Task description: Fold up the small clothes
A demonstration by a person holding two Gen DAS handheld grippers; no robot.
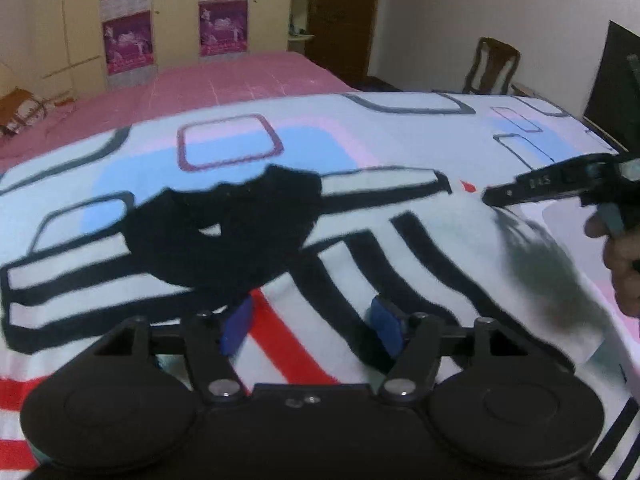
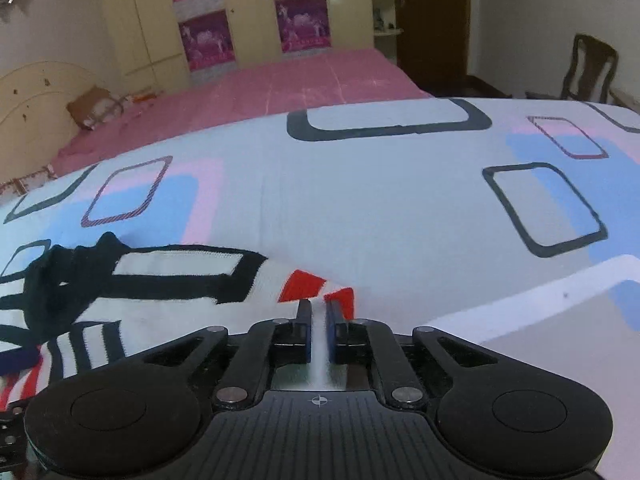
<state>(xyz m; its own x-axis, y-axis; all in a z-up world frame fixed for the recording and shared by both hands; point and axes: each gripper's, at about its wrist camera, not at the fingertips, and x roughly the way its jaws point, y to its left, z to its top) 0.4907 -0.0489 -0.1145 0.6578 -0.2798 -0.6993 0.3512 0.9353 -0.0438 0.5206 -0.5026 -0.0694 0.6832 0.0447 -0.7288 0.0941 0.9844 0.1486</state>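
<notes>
A small white knit sweater [image 1: 432, 236] with black and red stripes and a black collar [image 1: 224, 232] lies on the patterned bedsheet [image 1: 360, 132]. My left gripper [image 1: 310, 326] is open, its blue pads straddling the sweater's red and black stripes below the collar. My right gripper [image 2: 319, 312] is shut on the sweater's white edge beside a red patch [image 2: 300, 286]. The right gripper also shows in the left wrist view [image 1: 496, 196] at the sweater's right side.
The sheet covers the near bed; a pink bedspread [image 2: 304, 80] lies beyond it. Yellow wardrobes with purple posters [image 2: 204, 38] line the far wall. A wooden chair [image 2: 588, 68] stands at the right, a dark doorway [image 2: 432, 20] beside it.
</notes>
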